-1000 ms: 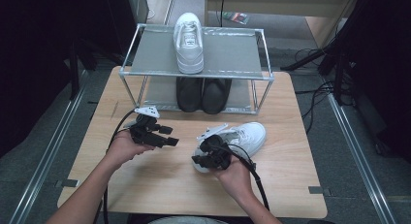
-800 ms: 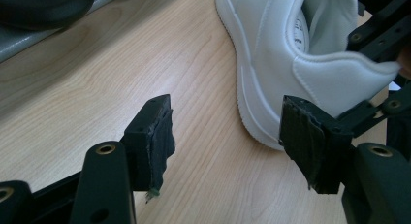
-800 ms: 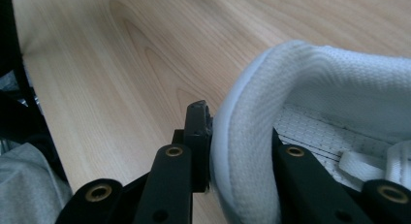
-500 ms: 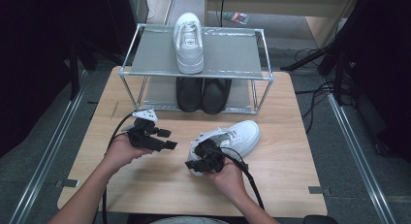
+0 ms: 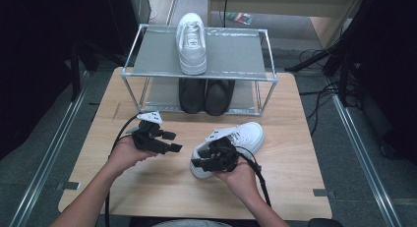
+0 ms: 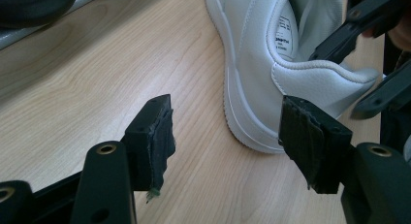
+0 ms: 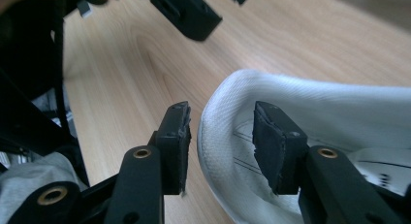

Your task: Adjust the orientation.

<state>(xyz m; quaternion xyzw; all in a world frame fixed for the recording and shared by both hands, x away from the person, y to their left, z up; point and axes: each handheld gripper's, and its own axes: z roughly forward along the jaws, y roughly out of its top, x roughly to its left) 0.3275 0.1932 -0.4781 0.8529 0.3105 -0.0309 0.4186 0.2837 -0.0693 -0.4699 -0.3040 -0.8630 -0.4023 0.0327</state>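
Nearest the person, the right gripper [image 5: 202, 163] is sitting at the heel of a white sneaker [image 5: 241, 141] that is lying on the wooden table [image 5: 305, 187], toe pointing away and to the right. In the right gripper view its jaws are straddling the sneaker's [image 7: 310, 112] padded heel collar, one outside the heel and one inside the opening; they have just been opening, and a sliver of space is showing between each pad and the collar, so they are no longer pinching it.

Just beside it, the left gripper [image 5: 172, 142] is resting in the person's left hand [image 5: 125, 156], aimed toward the sneaker. Its jaws are standing well apart with nothing between them; in the left gripper view the heel of the sneaker [image 6: 261, 54] is lying just beyond the fingertips.

Farther off, a metal shoe rack [image 5: 231, 52] is standing at the table's far edge. A pair of black shoes [image 5: 205, 95] is sitting side by side on its lower shelf, and a second white sneaker [image 5: 192, 41] is lying on the upper shelf, toe toward the person.
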